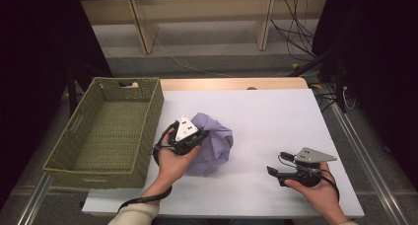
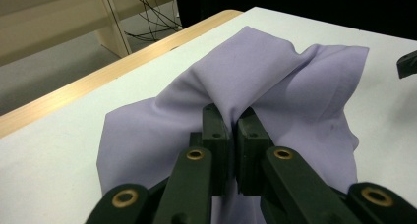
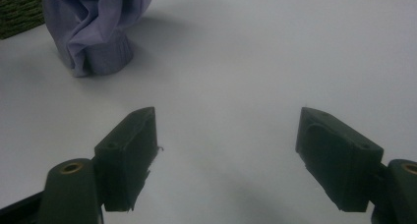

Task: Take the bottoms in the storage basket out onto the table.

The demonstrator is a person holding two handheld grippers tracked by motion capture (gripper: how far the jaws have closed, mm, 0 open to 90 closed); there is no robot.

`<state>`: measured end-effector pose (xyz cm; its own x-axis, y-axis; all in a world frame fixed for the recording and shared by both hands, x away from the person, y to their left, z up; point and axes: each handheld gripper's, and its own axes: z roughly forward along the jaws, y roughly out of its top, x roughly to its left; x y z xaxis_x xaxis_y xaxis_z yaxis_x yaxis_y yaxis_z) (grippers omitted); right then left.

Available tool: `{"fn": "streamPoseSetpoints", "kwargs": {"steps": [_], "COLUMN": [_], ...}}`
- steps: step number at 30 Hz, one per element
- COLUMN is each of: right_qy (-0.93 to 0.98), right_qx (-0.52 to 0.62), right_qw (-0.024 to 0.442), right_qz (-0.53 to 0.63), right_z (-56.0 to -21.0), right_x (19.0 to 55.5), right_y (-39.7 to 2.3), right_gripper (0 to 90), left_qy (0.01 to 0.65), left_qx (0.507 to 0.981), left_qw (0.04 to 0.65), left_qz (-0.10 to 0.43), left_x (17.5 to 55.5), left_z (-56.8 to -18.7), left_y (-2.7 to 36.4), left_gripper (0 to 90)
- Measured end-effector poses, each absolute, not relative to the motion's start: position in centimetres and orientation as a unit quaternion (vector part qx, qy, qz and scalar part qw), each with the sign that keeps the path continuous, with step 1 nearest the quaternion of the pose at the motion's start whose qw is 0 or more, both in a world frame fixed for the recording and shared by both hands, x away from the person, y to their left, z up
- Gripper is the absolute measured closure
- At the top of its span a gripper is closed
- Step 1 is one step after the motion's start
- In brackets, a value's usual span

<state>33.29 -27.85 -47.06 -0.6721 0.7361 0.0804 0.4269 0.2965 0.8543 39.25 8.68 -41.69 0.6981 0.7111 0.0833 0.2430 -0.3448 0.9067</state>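
A crumpled lilac cloth (image 1: 214, 143) lies bunched up near the middle of the white table. My left gripper (image 1: 199, 136) is shut on a fold of this cloth (image 2: 275, 81), the fabric pinched between its two black jaws and draped over their tips (image 2: 232, 117). The cloth (image 3: 93, 27) hangs in folds with its lower end on the table in the right gripper view. My right gripper (image 1: 274, 171) rests low over the table at the front right, apart from the cloth. It (image 3: 228, 153) stands open with nothing between its fingers (image 3: 129, 150).
A woven green basket (image 1: 148, 131) sits at the table's left edge, just left of the cloth. A wooden strip (image 1: 231, 83) runs along the table's far edge. Cables lie on the floor beyond the table. Bare white surface (image 1: 276, 121) stretches between the cloth and the right side.
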Motion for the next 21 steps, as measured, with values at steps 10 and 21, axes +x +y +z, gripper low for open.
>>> {"fn": "streamPoseSetpoints", "kwargs": {"steps": [10,21], "right_qy": [0.788,0.788], "right_qx": [0.369,0.368], "right_qw": [0.166,0.166], "right_qz": [0.464,0.465], "right_z": [-47.1,-47.1], "right_x": [33.3,33.3], "right_y": [-27.9,-27.9], "right_gripper": [24.6,24.6], "left_qy": [0.302,0.297], "left_qx": [0.801,0.815], "left_qw": [0.463,0.444], "left_qz": [0.232,0.225], "left_x": [40.3,40.8], "left_z": [-43.1,-44.6], "left_y": [6.7,5.5], "left_gripper": [84.4,84.1]}}
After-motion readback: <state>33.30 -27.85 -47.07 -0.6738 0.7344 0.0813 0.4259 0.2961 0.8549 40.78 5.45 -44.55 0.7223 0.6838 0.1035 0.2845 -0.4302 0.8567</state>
